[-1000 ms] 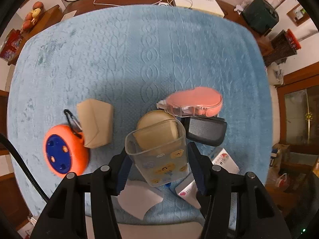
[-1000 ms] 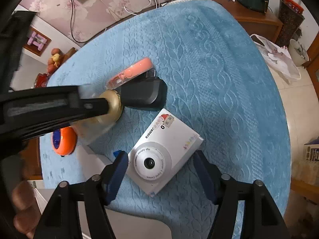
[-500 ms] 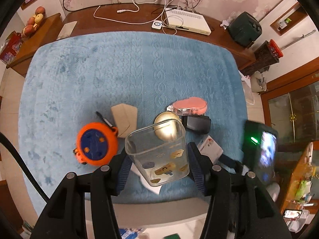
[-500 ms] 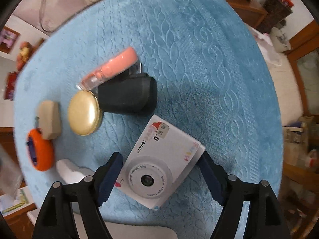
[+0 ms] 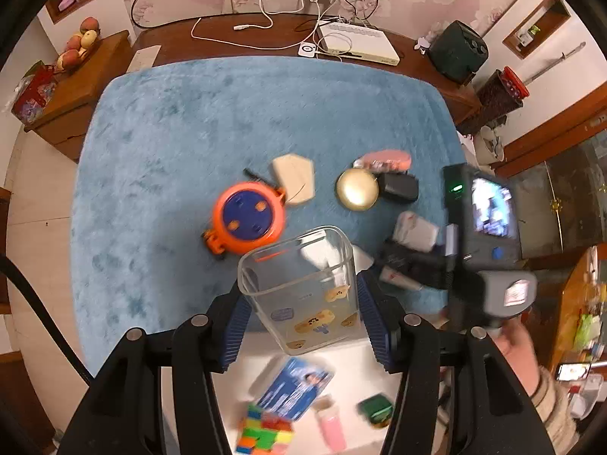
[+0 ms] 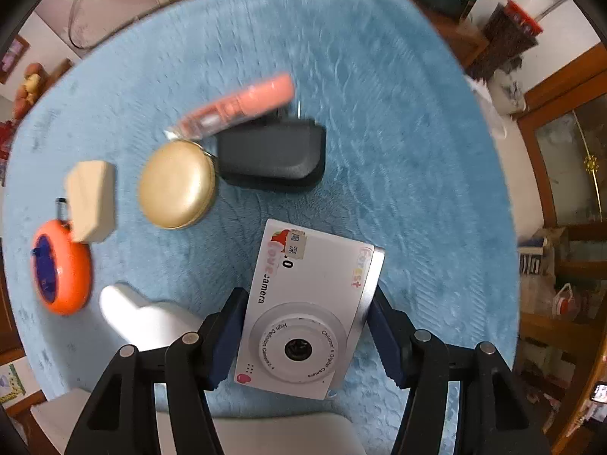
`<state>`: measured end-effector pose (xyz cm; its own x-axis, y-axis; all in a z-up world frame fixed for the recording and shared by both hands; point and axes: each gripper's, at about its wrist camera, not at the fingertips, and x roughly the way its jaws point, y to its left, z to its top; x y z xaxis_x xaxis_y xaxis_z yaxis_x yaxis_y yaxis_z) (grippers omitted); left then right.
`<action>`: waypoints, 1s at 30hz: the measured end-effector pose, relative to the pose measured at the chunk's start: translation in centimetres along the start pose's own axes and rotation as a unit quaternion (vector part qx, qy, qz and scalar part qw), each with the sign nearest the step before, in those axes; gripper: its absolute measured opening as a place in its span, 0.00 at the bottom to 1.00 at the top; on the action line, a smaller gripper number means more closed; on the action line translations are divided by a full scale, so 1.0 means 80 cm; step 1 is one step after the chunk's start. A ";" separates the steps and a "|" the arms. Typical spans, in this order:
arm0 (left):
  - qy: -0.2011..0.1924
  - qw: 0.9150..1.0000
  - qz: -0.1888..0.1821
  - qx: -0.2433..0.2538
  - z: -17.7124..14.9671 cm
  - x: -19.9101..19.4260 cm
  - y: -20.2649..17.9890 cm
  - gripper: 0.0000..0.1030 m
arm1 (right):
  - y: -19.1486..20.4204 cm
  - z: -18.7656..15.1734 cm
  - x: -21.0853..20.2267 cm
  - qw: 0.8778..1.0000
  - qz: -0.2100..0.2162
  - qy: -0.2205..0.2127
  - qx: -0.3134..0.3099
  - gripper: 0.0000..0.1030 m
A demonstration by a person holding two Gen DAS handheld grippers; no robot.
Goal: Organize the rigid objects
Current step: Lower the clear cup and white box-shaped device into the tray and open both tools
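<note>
My left gripper (image 5: 301, 305) is shut on a clear plastic cup (image 5: 303, 288) with cartoon stickers and holds it high above the blue mat (image 5: 189, 132). My right gripper (image 6: 305, 335) is shut on a white children's camera (image 6: 307, 311), lens up, just above the mat (image 6: 398, 151). On the mat lie an orange and blue round reel (image 5: 248, 218), a beige block (image 5: 294, 178), a gold round compact (image 5: 356, 189), a black case (image 5: 398, 187) and a pink dispenser (image 5: 385, 159). These also show in the right wrist view: reel (image 6: 60, 269), block (image 6: 91, 201), compact (image 6: 176, 184), case (image 6: 271, 153), dispenser (image 6: 239, 108).
A white piece (image 6: 140, 313) lies at the mat's near edge. Below the mat's front edge are a colour cube (image 5: 265, 432), a blue card (image 5: 296, 386), a pink item (image 5: 332, 430) and a green item (image 5: 375, 409). A wooden sideboard (image 5: 265, 41) with cables and a white box stands behind.
My left gripper has risen and pulled back with the cup, so the mat looks smaller. My right gripper has closed on the camera, which now sits between its fingers.
</note>
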<state>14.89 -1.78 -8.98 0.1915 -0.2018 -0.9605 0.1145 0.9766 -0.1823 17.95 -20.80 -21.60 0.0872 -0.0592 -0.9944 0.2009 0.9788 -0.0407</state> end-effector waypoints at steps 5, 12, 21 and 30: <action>-0.001 1.000 0.001 0.007 -0.028 -0.020 0.020 0.56 | -0.017 -0.018 -0.065 0.997 0.043 -0.067 0.023 0.61; -0.015 0.999 -0.008 0.039 -0.064 -0.049 0.021 0.56 | -0.028 -0.069 -0.167 0.985 0.097 -0.144 0.016 0.61; -0.007 0.994 -0.029 0.108 -0.127 -0.055 0.001 0.56 | -0.024 -0.176 -0.191 0.985 0.101 -0.136 -0.043 0.61; 0.047 0.975 -0.043 0.215 -0.206 -0.005 -0.023 0.56 | -0.006 -0.227 -0.127 0.990 0.082 -0.075 -0.081 0.61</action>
<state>-1.46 -2.24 -11.75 0.0749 -0.2536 -0.9644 0.5273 0.8309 -0.1776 -0.79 -17.07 -13.22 0.2531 0.0869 -0.9635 0.0138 0.9955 0.0934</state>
